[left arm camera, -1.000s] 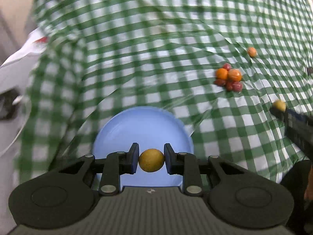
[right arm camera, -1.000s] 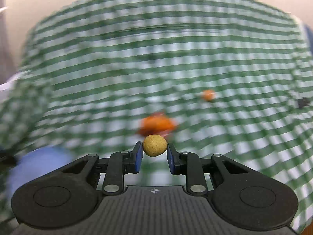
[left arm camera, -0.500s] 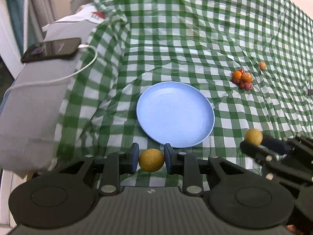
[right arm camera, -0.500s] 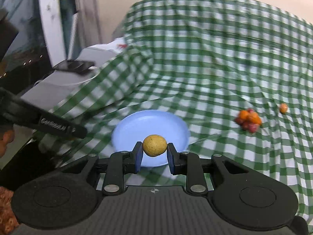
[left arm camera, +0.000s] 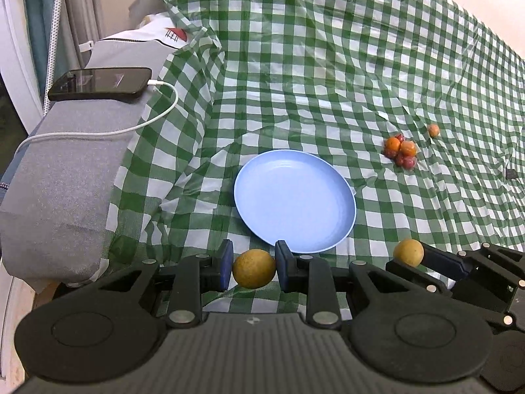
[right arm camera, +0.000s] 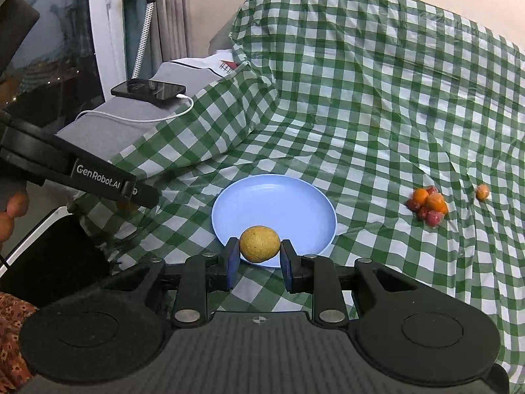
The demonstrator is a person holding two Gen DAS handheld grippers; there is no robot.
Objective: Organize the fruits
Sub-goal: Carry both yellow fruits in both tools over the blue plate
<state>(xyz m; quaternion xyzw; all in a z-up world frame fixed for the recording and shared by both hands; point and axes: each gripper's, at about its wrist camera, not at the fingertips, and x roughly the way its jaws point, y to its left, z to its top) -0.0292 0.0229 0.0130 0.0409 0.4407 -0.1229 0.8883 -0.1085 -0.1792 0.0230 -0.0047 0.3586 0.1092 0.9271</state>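
Note:
My left gripper (left arm camera: 254, 267) is shut on a round yellow fruit (left arm camera: 253, 268), held just short of the near rim of an empty light blue plate (left arm camera: 295, 197). My right gripper (right arm camera: 259, 259) is shut on a second yellow fruit (right arm camera: 259, 244), which hangs over the plate's (right arm camera: 274, 210) near edge. In the left wrist view the right gripper (left arm camera: 413, 256) comes in from the right with its fruit (left arm camera: 408, 252). A cluster of small orange and red fruits (left arm camera: 400, 149) (right arm camera: 426, 205) lies on the cloth to the plate's right, with one lone orange fruit (left arm camera: 433, 130) (right arm camera: 482, 192) beyond it.
A green and white checked cloth (left arm camera: 328, 65) covers the surface in wrinkles. At the left a black phone (left arm camera: 98, 83) with a white cable (left arm camera: 131, 126) rests on a grey cushion (left arm camera: 65, 164). A hand (right arm camera: 10, 213) shows at the left edge of the right wrist view.
Both grippers drew back toward the near side and rose, each with its yellow fruit; the plate and fruit cluster now lie farther ahead. Over the last half second they have kept almost still.

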